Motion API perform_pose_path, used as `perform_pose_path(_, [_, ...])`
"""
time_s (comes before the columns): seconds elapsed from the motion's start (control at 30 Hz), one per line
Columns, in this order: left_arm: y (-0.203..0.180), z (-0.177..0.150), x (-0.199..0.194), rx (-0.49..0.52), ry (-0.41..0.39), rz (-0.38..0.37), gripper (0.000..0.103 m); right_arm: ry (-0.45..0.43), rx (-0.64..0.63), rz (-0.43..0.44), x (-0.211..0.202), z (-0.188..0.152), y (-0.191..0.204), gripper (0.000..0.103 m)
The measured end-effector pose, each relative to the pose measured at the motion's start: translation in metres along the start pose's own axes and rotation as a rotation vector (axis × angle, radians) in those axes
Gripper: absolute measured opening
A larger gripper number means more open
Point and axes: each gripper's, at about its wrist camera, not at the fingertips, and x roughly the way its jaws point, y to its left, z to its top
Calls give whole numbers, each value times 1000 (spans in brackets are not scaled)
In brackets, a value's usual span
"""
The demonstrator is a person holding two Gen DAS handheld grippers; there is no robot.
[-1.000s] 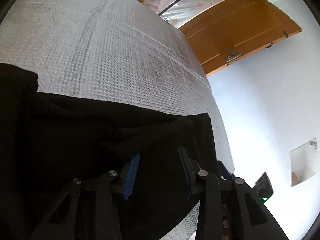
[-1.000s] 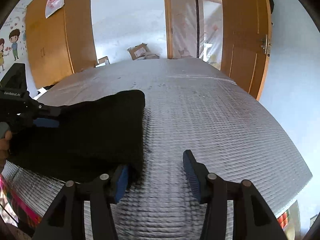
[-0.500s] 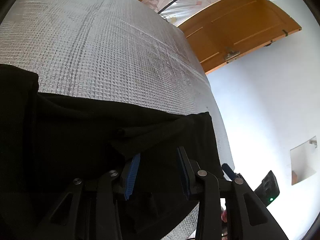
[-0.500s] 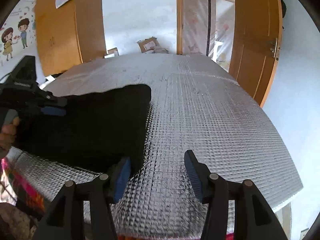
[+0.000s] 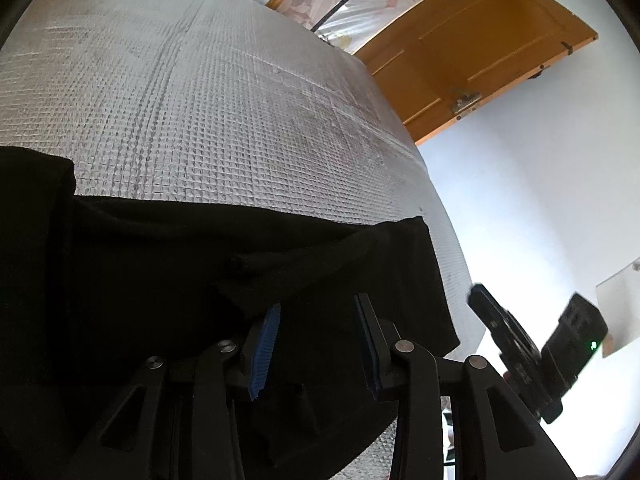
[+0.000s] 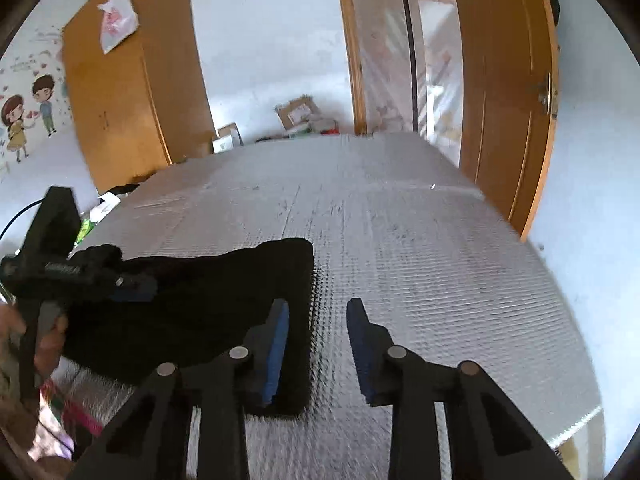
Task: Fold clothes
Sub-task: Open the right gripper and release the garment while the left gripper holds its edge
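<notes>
Your black garment (image 6: 192,300) lies part-folded on the table (image 6: 420,240); both claws, left claw (image 5: 316,344) and right claw (image 6: 316,348), have been closing, gape unpinched over its near edge; further folds remain.

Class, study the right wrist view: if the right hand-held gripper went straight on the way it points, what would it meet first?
Probably the silver quilted mat; the right hand-held gripper has only the black garment's edge by its left finger, though depth is unclear.

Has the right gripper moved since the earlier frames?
Yes. The right gripper has risen and pulled back from the wooden door; its jaws have just been closing beside the black garment's edge.
</notes>
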Motion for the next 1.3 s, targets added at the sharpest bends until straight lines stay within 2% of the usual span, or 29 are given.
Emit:
perform_pose_path(0.2, [1, 1, 0, 7, 4, -1, 39, 79, -73, -51, 32, -4, 5, 19])
perform_pose_path(0.3, [1, 1, 0, 11, 4, -6, 39, 116, -66, -68, 42, -13, 1, 19])
perform_pose_path(0.43, [0, -1, -1, 17, 4, -1, 39, 118, -59, -63, 42, -14, -3, 19])
perform_pose_path(0.67, [-15, 4, -5, 75, -21, 95, 39, 84, -65, -33, 35, 6, -5, 19])
perform_pose_path(0.9, [-3, 10, 0, 32, -41, 88, 39, 70, -97, -9, 53, 24, 2, 19])
perform_pose_path(1.03, [0, 9, -1, 26, -43, 80, 39, 116, -92, -14, 70, 17, 2, 19])
perform_pose_path(1.3, [-9, 12, -4, 49, -55, 117, 39, 124, -88, -12, 74, 13, 1, 19])
